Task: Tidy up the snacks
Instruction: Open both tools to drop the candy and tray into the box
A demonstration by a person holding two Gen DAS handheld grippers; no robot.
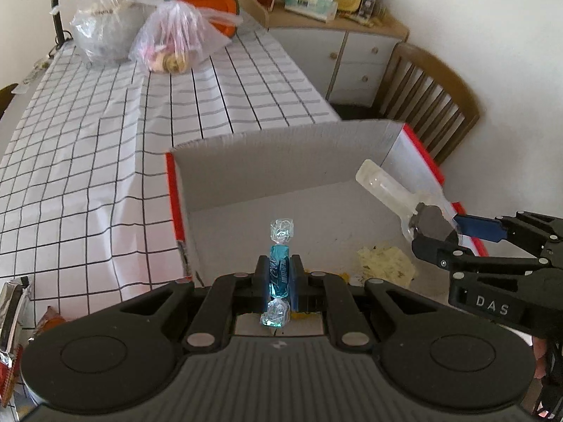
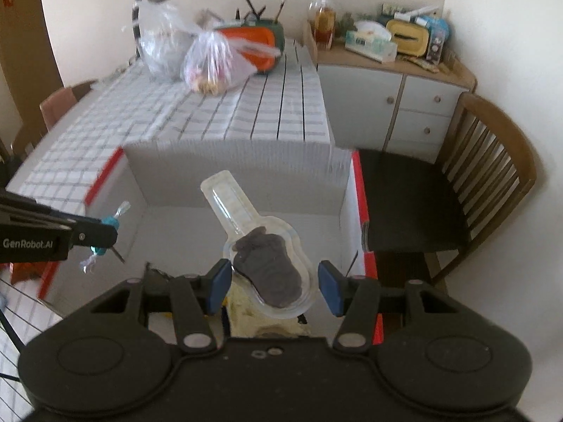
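My left gripper (image 1: 279, 269) is shut on a blue twist-wrapped candy (image 1: 281, 234), held upright over the near part of an open white cardboard box with red outer sides (image 1: 246, 168). In the right wrist view the same gripper (image 2: 105, 234) and candy (image 2: 112, 218) hang over the box's left side. My right gripper (image 2: 274, 281) is shut on a clear spoon-shaped plastic packet (image 2: 246, 218) with a dark snack inside, above the box (image 2: 228, 161). From the left wrist view, this gripper (image 1: 440, 232) and packet (image 1: 383, 186) sit at the box's right side.
A crumpled yellowish wrapper (image 1: 385, 263) lies on the box floor. Two plastic bags (image 1: 176, 38) sit at the far end of the checkered tablecloth (image 1: 88, 158). Foil snack packs (image 1: 14, 316) lie at the near left. A wooden chair (image 2: 492, 183) and a cabinet (image 2: 387, 98) stand to the right.
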